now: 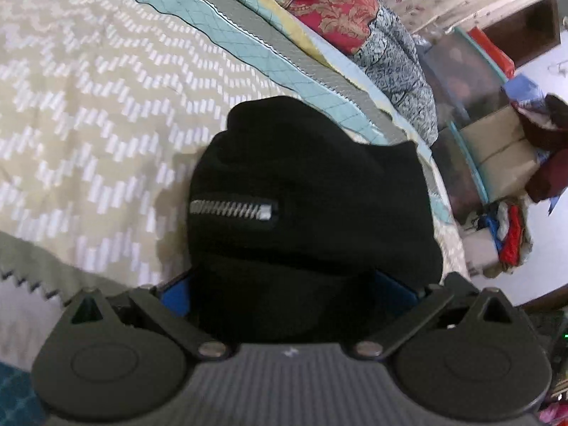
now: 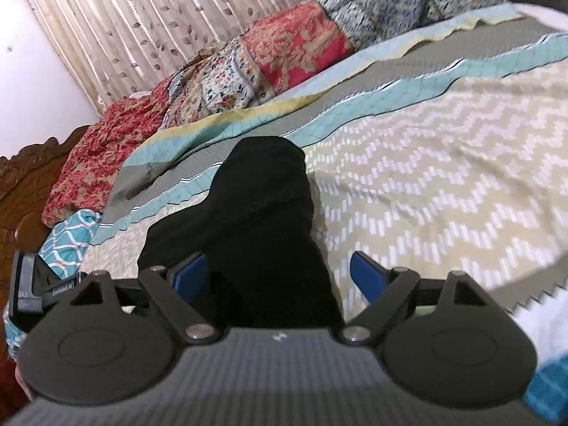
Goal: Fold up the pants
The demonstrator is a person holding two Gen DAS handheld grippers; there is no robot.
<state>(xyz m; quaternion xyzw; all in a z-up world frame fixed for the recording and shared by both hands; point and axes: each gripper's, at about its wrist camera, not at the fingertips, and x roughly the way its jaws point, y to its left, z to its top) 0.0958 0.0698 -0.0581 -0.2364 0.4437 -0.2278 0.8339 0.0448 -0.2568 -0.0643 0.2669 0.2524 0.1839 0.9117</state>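
Left tongs [image 1: 289,293]: wide apart, pants [image 1: 312,191] bunched between.
Right tongs [image 2: 280,277]: wide apart, pants [image 2: 248,220] against left finger.
Under: bed [image 1: 88,106].

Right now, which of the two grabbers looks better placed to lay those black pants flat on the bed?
Probably the left gripper: the black pants fill its gap, zipper showing. In the right gripper the cloth touches only one blue finger, the other stands apart.
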